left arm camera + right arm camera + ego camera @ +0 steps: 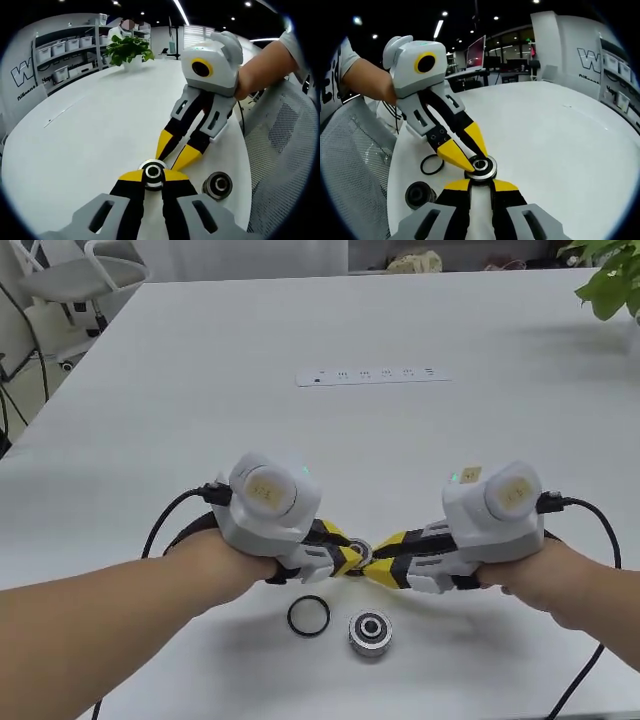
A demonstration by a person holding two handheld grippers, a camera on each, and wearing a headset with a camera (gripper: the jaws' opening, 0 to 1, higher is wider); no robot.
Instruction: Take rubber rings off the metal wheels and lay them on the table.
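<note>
Where its yellow-tipped jaws come together, the left gripper (152, 176) is clamped on a metal wheel (152, 171), one tip on each side of it and the gap no wider than the wheel itself. That wheel has a bright silver hub with a dark bore and black rubber around its rim. It hangs clear of the white tabletop (200, 420), caught between the two grippers in front of the person. The right gripper (481, 186) meets it from the opposite side, jaws only slightly apart and both yellow tips against the wheel's edge, though I cannot tell whether they pinch it or merely touch it. Just below the grippers in the head view, a loose rubber ring (308, 616) lies flat on the tabletop, thin, black and round. Just beside it stands a second wheel (370, 632), silver with a dark centre, close to the ring but apart from it. Farther up the tabletop, well apart from all this, lies a white power strip (372, 375), its markings too small to read. A leafy green plant (608, 280) reaches in at the far corner. On the back wall a large letter "W" (590, 60) can be read; the smaller line of writing under it, seen in the left gripper view, is too blurred to make out. Shelves with pale bins (60, 47) stand beside that wall
</note>
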